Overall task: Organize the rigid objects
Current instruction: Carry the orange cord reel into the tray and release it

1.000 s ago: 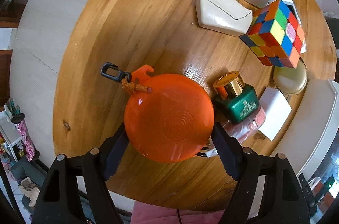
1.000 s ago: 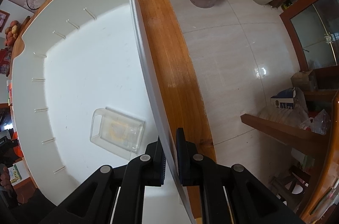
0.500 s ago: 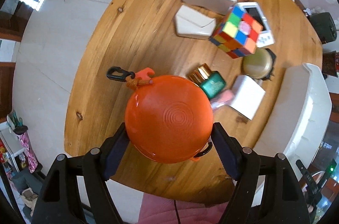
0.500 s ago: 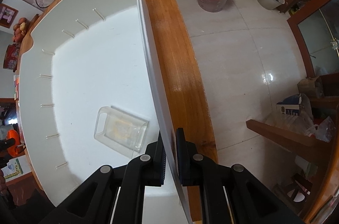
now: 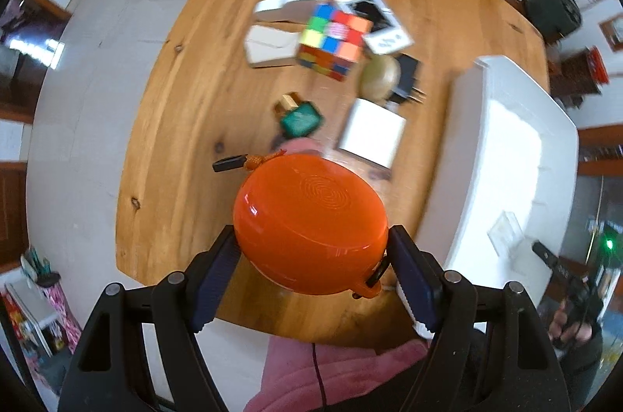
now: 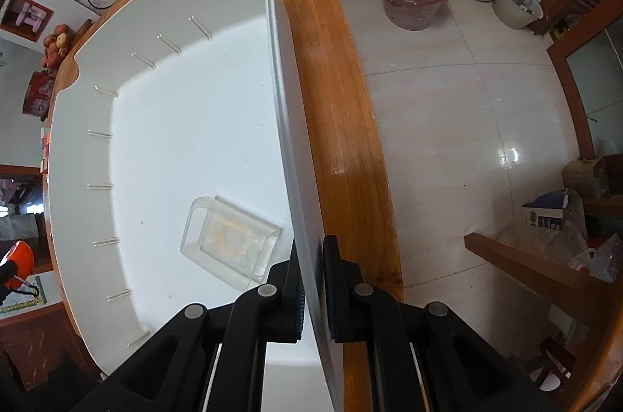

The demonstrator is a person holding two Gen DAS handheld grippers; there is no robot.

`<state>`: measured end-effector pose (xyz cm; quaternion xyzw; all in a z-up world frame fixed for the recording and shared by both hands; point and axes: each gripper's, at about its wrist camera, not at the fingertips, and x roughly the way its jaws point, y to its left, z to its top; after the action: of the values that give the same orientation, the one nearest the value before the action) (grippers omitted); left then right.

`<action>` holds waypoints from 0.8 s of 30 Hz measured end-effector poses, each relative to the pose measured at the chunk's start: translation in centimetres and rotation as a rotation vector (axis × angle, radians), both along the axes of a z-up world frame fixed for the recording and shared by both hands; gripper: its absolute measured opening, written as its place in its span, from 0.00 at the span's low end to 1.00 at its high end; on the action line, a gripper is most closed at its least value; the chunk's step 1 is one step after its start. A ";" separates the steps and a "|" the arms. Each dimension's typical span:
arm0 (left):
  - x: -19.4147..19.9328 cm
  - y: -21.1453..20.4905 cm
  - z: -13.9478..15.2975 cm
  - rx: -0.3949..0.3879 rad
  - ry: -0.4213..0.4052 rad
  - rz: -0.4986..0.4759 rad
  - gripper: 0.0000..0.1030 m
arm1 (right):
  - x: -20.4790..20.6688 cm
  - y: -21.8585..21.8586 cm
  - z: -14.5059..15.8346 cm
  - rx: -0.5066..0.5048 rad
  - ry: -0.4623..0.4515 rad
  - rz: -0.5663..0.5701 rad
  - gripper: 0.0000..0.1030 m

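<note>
Item: orange round case (image 5: 311, 225), clamped between the fingers of the left gripper (image 5: 313, 272), held above the wooden table (image 5: 187, 108). Destination: white bin (image 5: 514, 155), right of that claw; its near wall pinched by the right gripper (image 6: 311, 279).

Step judged: transfer to bin. Next: carry rightward over the rim, lower, release.

Right wrist view alone shows the bin floor with a clear plastic box (image 6: 229, 240); left view alone shows remaining items, including the puzzle cube (image 5: 333, 40) ahead.
</note>
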<state>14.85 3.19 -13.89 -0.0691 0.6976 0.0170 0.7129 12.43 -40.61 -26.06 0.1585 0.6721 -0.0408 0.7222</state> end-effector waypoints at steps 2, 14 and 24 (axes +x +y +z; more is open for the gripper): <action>-0.2 -1.4 0.6 -0.019 0.004 -0.039 0.77 | -0.1 -0.1 0.0 0.006 -0.005 0.006 0.08; -0.7 -10.6 1.5 -0.015 0.020 -0.288 0.77 | -0.2 -1.0 -0.1 0.055 -0.034 -0.009 0.09; -1.3 -16.0 -0.1 0.004 0.076 -0.452 0.77 | -0.5 -1.5 -0.2 0.092 -0.060 -0.015 0.10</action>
<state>13.54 -12.83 -13.99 0.0912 0.7217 -0.1392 0.6719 11.95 -42.07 -26.23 0.1975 0.6500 -0.0105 0.7338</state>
